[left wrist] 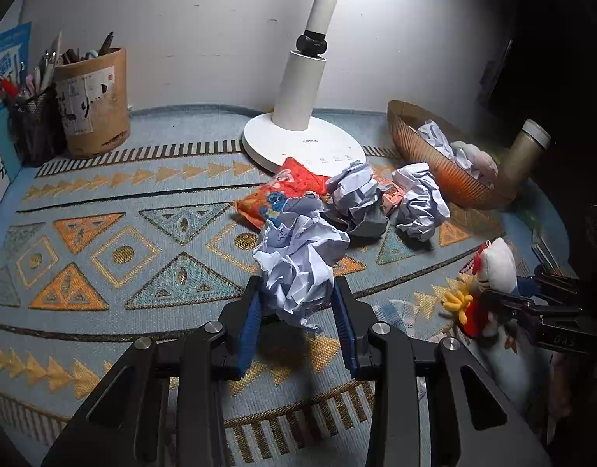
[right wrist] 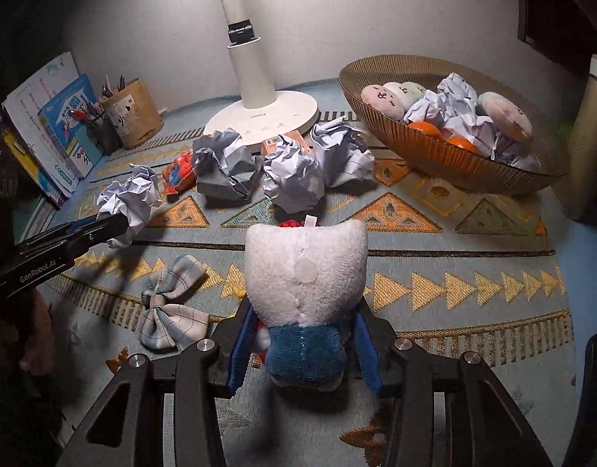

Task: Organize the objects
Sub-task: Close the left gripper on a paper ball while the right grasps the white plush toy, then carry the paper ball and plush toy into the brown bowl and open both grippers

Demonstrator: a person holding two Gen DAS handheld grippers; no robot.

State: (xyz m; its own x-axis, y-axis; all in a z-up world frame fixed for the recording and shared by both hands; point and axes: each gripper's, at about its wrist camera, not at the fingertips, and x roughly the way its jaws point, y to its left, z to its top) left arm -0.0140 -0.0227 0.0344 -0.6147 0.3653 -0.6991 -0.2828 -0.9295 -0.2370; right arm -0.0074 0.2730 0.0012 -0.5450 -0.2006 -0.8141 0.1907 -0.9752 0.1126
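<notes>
So both grippers are loaded up right now. The left gripper (left wrist: 296,303) is clamped around a crumpled paper ball (left wrist: 298,257), held up off the patterned tablecloth (left wrist: 104,257), in front of the desk lamp (left wrist: 302,132) base. The right gripper (right wrist: 304,334) is squeezing a plush toy (right wrist: 306,284), white fuzzy top half, blue bottom half, with its blue pads pressed against both sides. From the left wrist cam you can see the toy's front with some red and yellow bits, though it's off at the edge and kinda dim.

Using the lamp as the landmark: three more paper wads (right wrist: 226,167) sit on the cloth right in front of its round base, basically in a row. A small orange carton (right wrist: 285,142) with a barcode is tucked between them, touching the base edge. An orange snack packet (right wrist: 178,173) lies just left of that bunch. To the lamp's right is the ribbed amber bowl (right wrist: 454,163), which already has crumpled paper, a few round plushies with faces and a couple of oranges in it. Past the bowl, a gold thermos-looking bottle (left wrist: 526,151).

To the lamp's left, against the wall, there's a cardboard pen holder (left wrist: 94,105) and a black mesh cup (left wrist: 35,124) stuffed with pens, plus some books (right wrist: 61,128) leaning beside them. A plaid fabric bow (right wrist: 174,303) lies on the cloth well in front of the lamp, near the right gripper.
</notes>
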